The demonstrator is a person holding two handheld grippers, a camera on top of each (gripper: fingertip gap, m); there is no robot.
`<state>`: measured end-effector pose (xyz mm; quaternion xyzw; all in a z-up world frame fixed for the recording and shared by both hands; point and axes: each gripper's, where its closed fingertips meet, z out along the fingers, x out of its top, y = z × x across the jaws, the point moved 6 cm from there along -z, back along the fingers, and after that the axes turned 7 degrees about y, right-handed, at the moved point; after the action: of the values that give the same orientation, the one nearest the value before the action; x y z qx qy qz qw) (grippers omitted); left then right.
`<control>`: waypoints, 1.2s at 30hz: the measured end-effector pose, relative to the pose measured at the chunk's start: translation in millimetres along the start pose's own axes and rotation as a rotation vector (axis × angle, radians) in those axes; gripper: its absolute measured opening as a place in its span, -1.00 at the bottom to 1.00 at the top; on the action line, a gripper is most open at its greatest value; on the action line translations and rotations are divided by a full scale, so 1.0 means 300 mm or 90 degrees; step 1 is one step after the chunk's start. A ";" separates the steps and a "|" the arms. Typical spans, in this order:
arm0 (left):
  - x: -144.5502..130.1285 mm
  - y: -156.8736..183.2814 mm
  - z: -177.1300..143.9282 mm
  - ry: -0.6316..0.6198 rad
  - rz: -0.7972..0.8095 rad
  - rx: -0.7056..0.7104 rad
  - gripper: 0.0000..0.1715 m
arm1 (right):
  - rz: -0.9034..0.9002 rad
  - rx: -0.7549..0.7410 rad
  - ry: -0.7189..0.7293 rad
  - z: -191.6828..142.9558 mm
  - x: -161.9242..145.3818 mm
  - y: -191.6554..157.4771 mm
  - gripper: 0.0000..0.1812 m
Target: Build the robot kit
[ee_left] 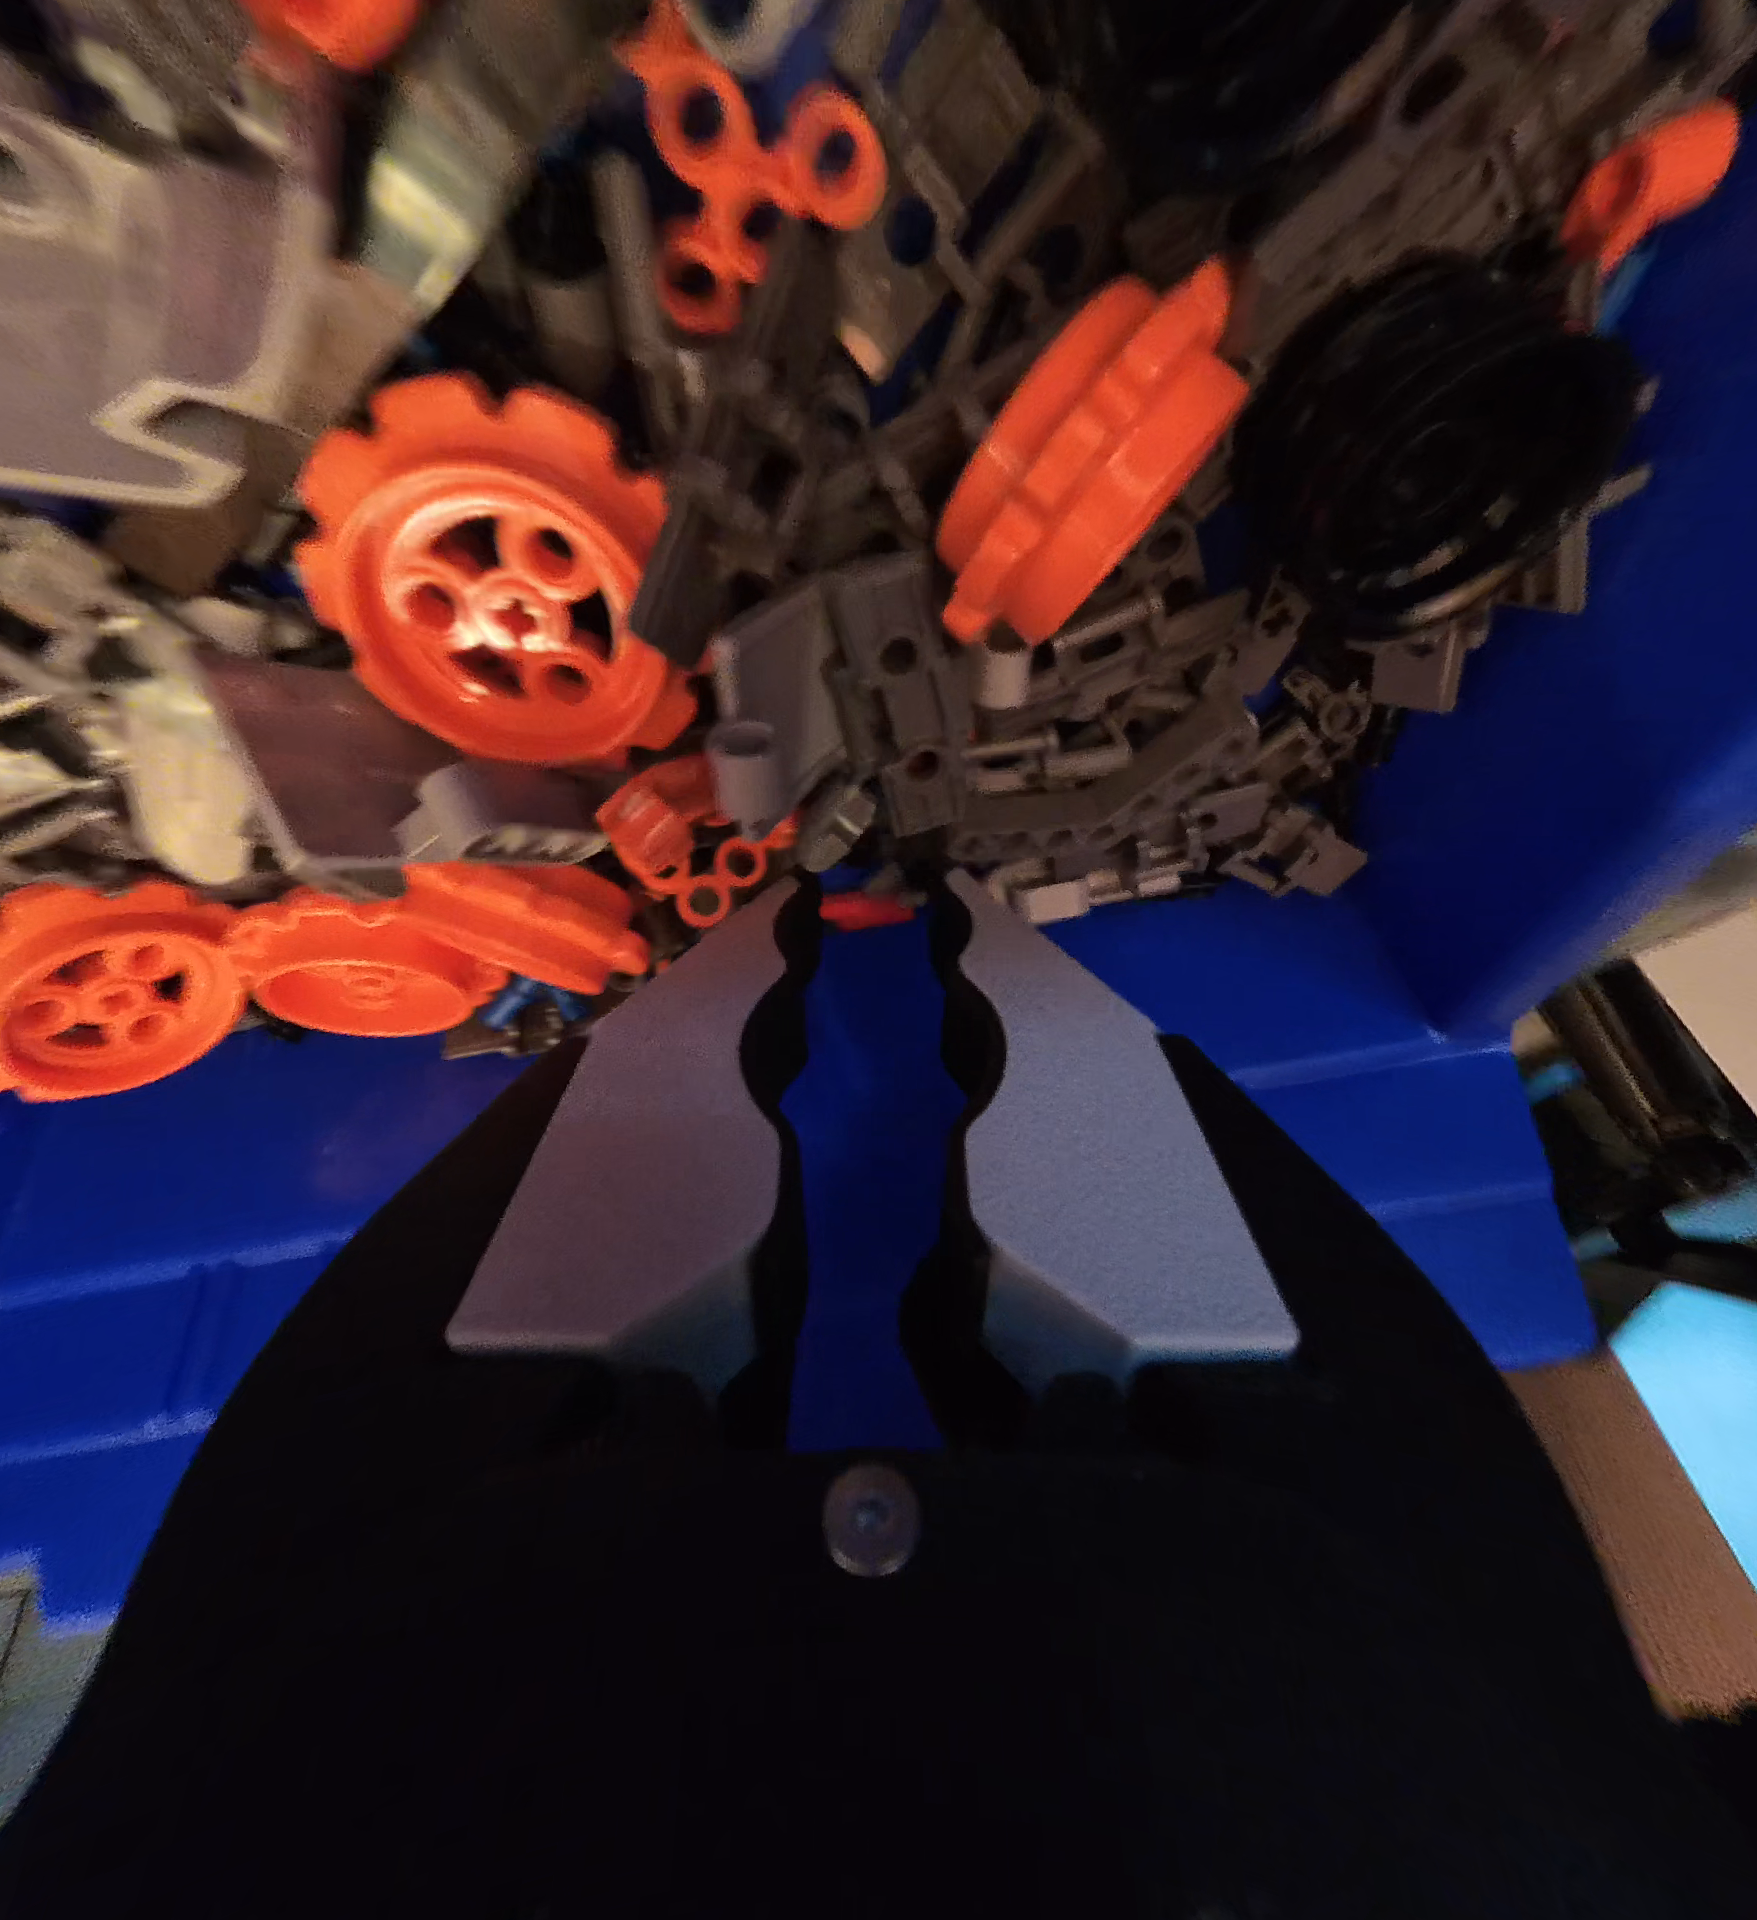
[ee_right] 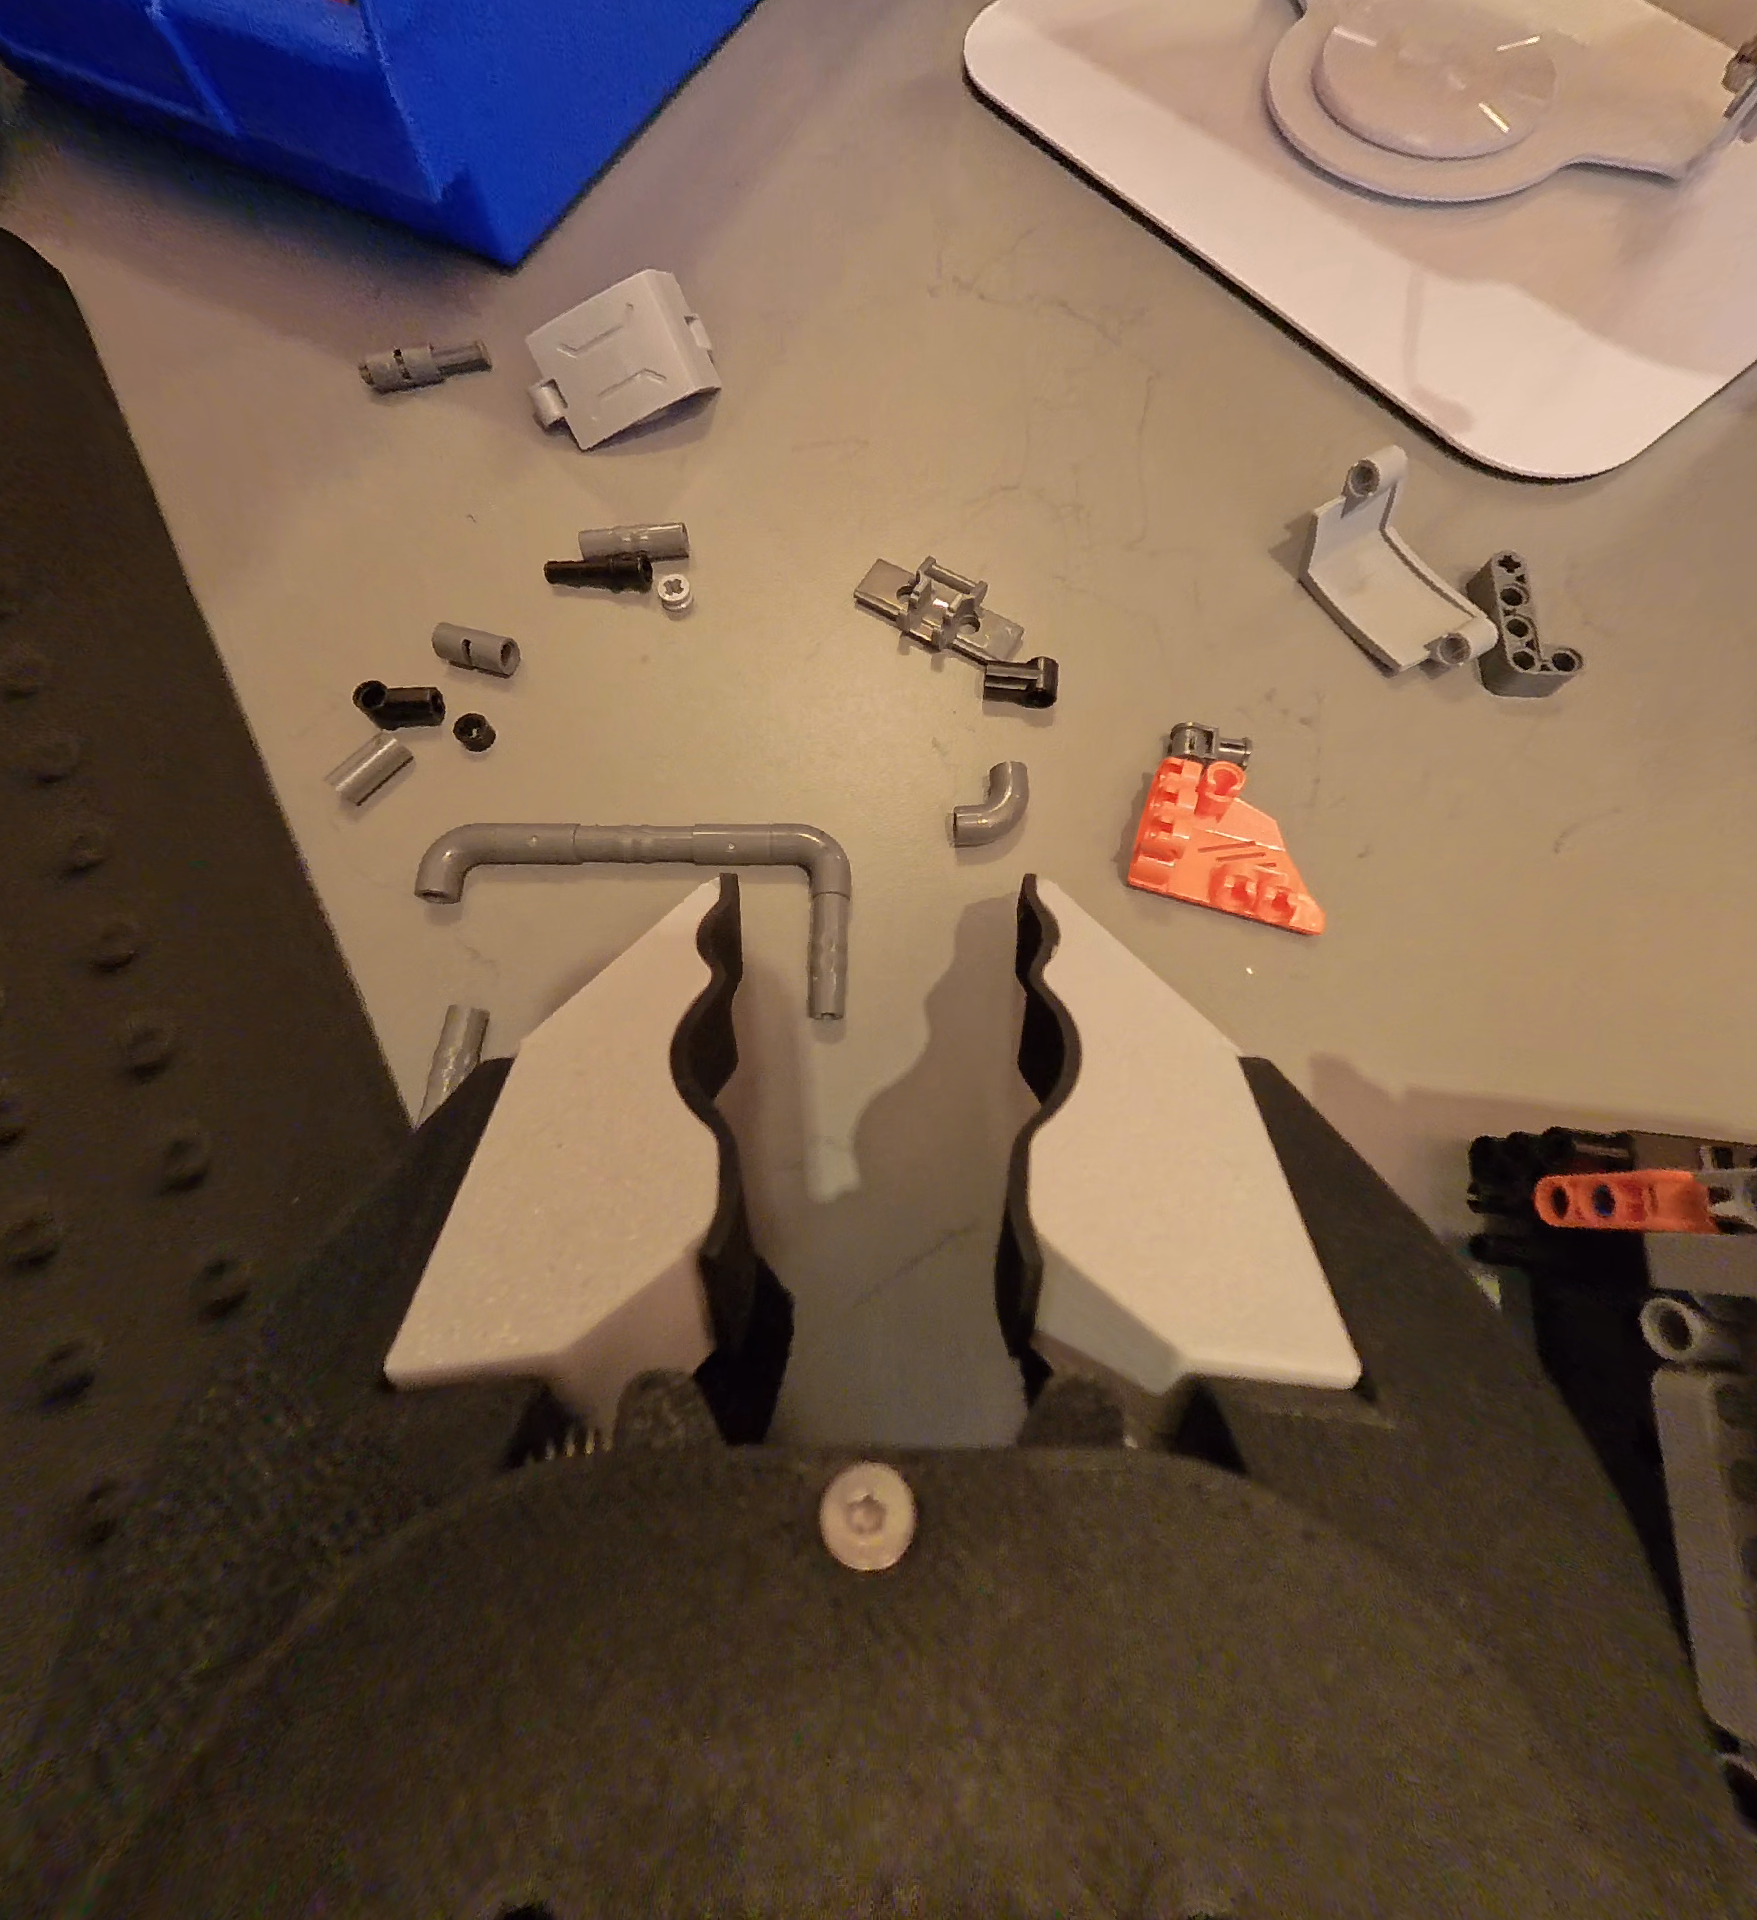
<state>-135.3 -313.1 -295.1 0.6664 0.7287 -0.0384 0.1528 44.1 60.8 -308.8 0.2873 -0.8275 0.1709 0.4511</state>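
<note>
The left gripper is narrowly parted, empty, tips at a small red piece in the blue bin; the right gripper gapes wide over a bent grey pipe, probably light, stiff, slippery; best pinched across its straight run.

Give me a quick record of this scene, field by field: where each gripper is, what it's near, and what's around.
left gripper: open, empty, tips at a pile of parts in a blue bin
nearest to left: orange wheel, grey pieces
right gripper: open, empty, over the grey table
nearest to right: bent grey pipe, partly between the fingers
around: orange panel, white board
</note>
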 end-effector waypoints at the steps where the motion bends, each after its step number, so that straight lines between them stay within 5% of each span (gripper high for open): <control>1: 0.017 -0.012 -0.016 0.037 -0.005 0.006 -0.83 | 0.000 0.000 0.001 0.000 0.000 0.000 -0.44; 6: 0.024 -0.045 -0.094 0.138 -0.057 -0.032 -0.79 | 0.000 0.002 0.003 -0.002 0.001 -0.001 -0.44; 10: -0.036 0.003 -0.051 0.034 -0.038 -0.082 -0.80 | -0.004 0.003 0.000 0.000 0.000 -0.003 -0.44; 20: -0.040 -0.002 0.024 -0.101 0.003 -0.024 -0.80 | -0.002 0.005 0.017 -0.009 0.006 -0.002 -0.44; 30: -0.032 0.004 0.037 -0.103 0.011 -0.027 -0.92 | -0.002 0.006 0.029 -0.016 0.011 -0.002 -0.44; 36: -0.038 -0.001 0.018 -0.039 -0.002 -0.043 -1.00 | 0.000 0.007 0.033 -0.017 0.012 -0.001 -0.44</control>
<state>-134.0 -325.6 -297.1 0.6580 0.7258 -0.0343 0.1976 46.2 62.2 -302.8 0.2853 -0.8148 0.1832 0.4703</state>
